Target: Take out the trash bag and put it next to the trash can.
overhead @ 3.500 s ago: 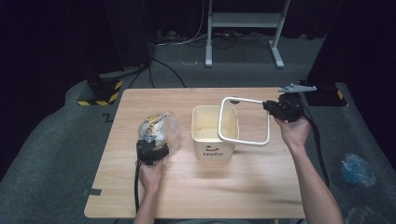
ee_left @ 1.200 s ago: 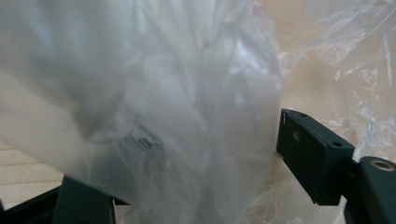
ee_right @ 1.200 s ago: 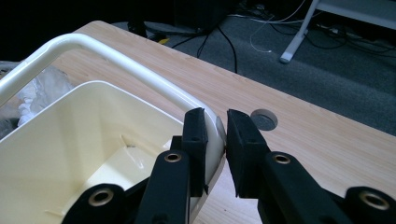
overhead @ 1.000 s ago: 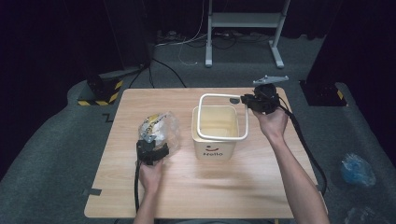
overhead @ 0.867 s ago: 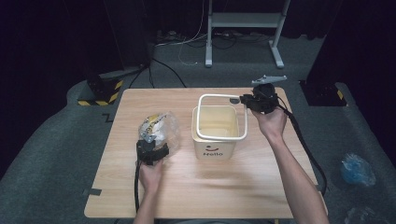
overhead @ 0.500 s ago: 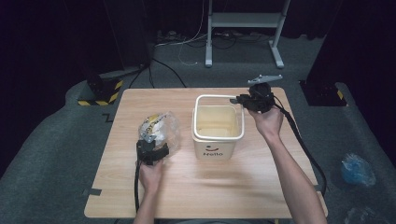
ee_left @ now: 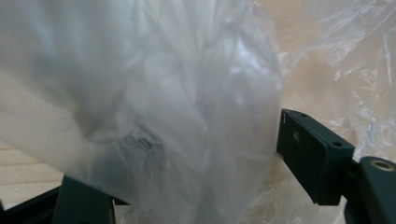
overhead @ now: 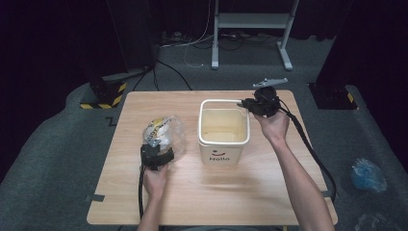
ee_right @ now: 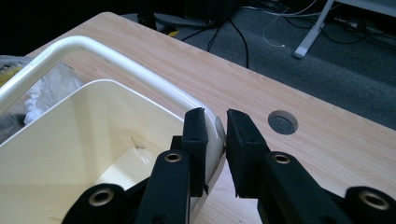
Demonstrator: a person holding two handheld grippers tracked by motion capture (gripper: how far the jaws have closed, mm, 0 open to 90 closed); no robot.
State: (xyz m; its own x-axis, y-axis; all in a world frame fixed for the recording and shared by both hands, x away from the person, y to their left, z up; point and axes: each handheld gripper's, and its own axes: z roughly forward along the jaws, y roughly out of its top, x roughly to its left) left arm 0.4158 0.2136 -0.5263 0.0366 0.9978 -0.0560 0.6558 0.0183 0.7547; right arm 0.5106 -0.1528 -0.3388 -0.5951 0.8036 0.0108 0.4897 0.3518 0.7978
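Note:
A cream bin point(overhead: 224, 144) with a smile print stands at the middle of the wooden table point(overhead: 211, 192). A white ring frame point(overhead: 211, 102) lies level on its top rim. My right gripper point(overhead: 245, 102) is shut on the frame's far right corner; in the right gripper view the frame point(ee_right: 116, 58) runs between the pads of the right gripper point(ee_right: 215, 130), above the bin's inner wall point(ee_right: 70, 135). Left of the bin, a crumpled clear plastic bag point(overhead: 166, 132) with yellow inside rests on the table. My left gripper point(overhead: 157, 149) is shut on its near side, the bag point(ee_left: 163, 93) bulging against a pad point(ee_left: 308, 154).
A round cable hole point(ee_right: 282, 122) pierces the table just beyond the right gripper. On the floor behind the table stand a white frame stand point(overhead: 250, 29) and a black post with a yellow-black base point(overhead: 103, 96). A bluish bag point(overhead: 368, 174) lies on the floor at the right.
The right hand brought the white frame from a tilted hold right of the bin to above it, then lowered it onto the rim. The left hand and bag stayed put.

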